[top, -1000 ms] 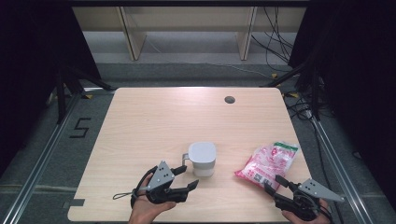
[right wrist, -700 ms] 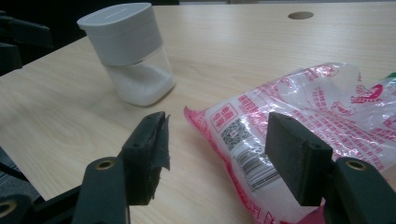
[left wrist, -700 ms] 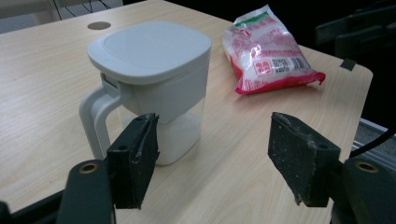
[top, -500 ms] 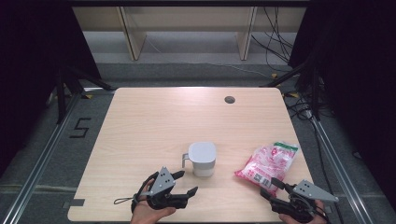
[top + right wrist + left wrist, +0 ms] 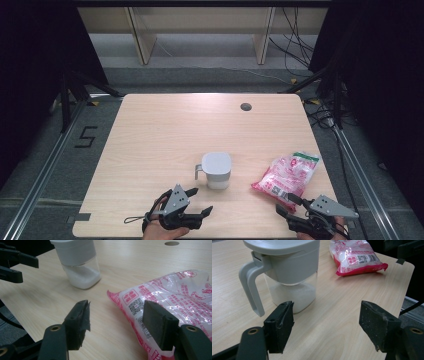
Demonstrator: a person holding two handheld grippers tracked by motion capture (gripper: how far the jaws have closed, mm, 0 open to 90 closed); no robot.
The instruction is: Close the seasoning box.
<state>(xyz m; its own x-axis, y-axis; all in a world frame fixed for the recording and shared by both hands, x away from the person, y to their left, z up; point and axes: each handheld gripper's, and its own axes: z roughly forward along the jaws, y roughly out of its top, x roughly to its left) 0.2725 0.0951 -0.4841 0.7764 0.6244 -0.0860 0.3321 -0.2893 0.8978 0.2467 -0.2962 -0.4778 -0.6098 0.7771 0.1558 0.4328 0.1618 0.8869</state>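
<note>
Gaping wide with nothing between its jaws, the left gripper (image 5: 199, 201) sits low at the near edge of the table (image 5: 165, 130); its jaws have just been opening further. Just ahead of it, a little to its right in the high view, stands a jug (image 5: 216, 170) with a grey lid and a grey handle that points toward this gripper's side. In the left gripper view the jug (image 5: 284, 272) rises above the left jaw, close to it but not touching, and its clear lower part holds a layer of white grains. Farther off, beyond the right jaw in that view, lies a pink and white bag (image 5: 355, 256).

The right gripper (image 5: 286, 203) rests at the near right corner of the table, its jaws also apart and clasping nothing. The bag (image 5: 286, 175) lies flat right in front of it. In the right gripper view the bag (image 5: 180, 295) spreads out from behind the right jaw, its near corner reaching into the gap between the jaws, though neither pad presses on it. The jug (image 5: 80, 265) stands farther ahead, beyond the left jaw, well apart from the bag.
</note>
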